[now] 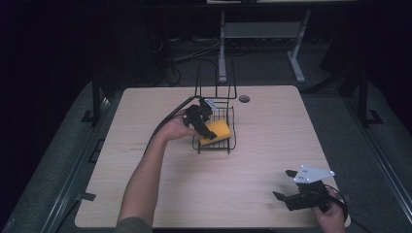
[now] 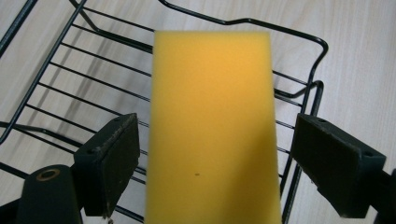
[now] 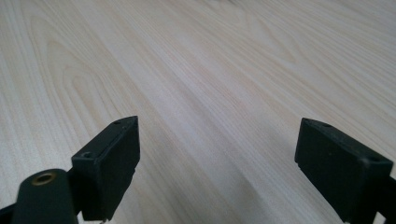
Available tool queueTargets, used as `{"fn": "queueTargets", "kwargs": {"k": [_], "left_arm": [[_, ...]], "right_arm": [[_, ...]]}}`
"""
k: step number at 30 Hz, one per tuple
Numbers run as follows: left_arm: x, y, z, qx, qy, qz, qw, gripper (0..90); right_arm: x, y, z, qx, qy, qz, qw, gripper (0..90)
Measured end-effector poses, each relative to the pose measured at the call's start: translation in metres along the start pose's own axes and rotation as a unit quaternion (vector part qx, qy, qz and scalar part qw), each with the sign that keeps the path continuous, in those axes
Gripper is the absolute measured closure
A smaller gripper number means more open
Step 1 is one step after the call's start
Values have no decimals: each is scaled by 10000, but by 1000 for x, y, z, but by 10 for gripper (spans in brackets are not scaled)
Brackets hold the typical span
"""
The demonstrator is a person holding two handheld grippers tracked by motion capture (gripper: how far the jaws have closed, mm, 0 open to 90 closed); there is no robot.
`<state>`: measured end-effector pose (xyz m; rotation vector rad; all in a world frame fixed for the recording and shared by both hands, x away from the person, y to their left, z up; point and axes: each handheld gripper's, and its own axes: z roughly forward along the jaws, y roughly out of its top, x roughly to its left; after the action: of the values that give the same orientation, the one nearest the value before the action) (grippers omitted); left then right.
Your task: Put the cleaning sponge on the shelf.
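A yellow sponge [image 1: 218, 130] [image 2: 212, 126] lies in a black wire basket [image 1: 232, 132] [image 2: 70, 79] near the middle of the wooden table [image 1: 262, 145]. My left gripper [image 1: 204, 124] [image 2: 217, 156] reaches over the basket from the left. It is open, one jaw on each side of the sponge with a narrow gap at both pads. My right gripper [image 1: 283, 184] [image 3: 217, 158] hovers low near the table's front right corner, open, with nothing but bare wood [image 3: 196, 70] between its jaws.
The basket's tall wire back [image 1: 216, 80] rises at its far side. A round cable hole [image 1: 244, 98] sits in the table behind the basket. A grey desk frame [image 1: 262, 34] stands on the floor beyond the table.
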<state>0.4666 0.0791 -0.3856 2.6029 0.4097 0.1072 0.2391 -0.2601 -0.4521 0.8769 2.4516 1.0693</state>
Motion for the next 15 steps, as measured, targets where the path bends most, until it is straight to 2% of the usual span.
{"fn": "queueTargets", "kwargs": {"k": [2,4,6,9,15], "left_arm": [[-3,-2,-1,-67,29,-12,10000,151],[-5,-3,-2,-7,8,-50,10000,151],[-6,-5,-4,35,39,13,10000,151],[-8,-7,-6,-9,38,-23,10000,151],[-13,-15,-8,-32,83,64,9999,151]], "right_arm": [[1,0,0,-10,1,29,10000,138],[1,0,0,-13,-3,19,10000,138],[1,1,1,-2,-2,3,10000,138],[1,1,1,2,5,-11,10000,138],[1,1,1,10,-7,-48,10000,138]]}}
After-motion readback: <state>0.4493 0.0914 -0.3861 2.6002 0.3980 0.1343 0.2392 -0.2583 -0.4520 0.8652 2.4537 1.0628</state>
